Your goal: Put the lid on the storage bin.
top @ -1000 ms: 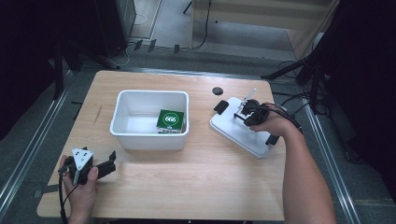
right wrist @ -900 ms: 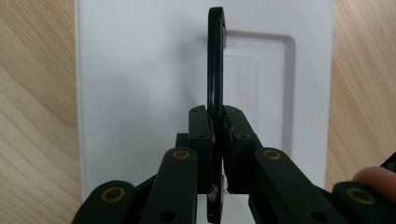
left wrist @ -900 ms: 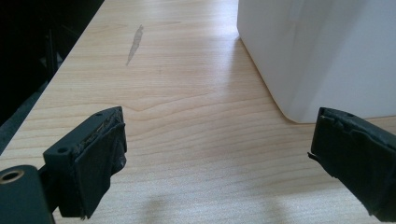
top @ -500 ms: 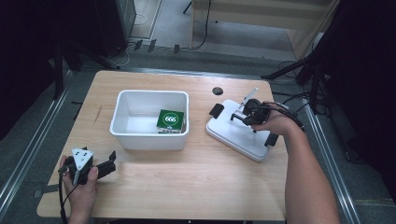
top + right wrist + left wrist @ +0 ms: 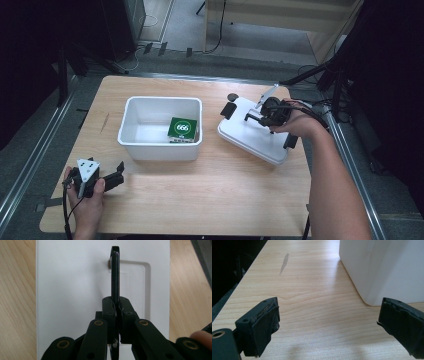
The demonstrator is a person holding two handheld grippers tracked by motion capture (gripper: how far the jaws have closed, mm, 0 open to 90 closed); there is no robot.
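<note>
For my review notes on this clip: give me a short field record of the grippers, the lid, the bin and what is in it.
right gripper: shut on lid handle, which stands upright
lid: white, black clips, right of the bin, one end tilted up
bin: white, open, mid-table
bin contents: green box marked 666
left gripper: open, nothing between its jaws, near the table's front left corner
table: light wood

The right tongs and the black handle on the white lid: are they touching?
Touching. The right gripper view shows the right tongs shut on the thin black handle of the white lid, both pads pressed against its sides.
</note>
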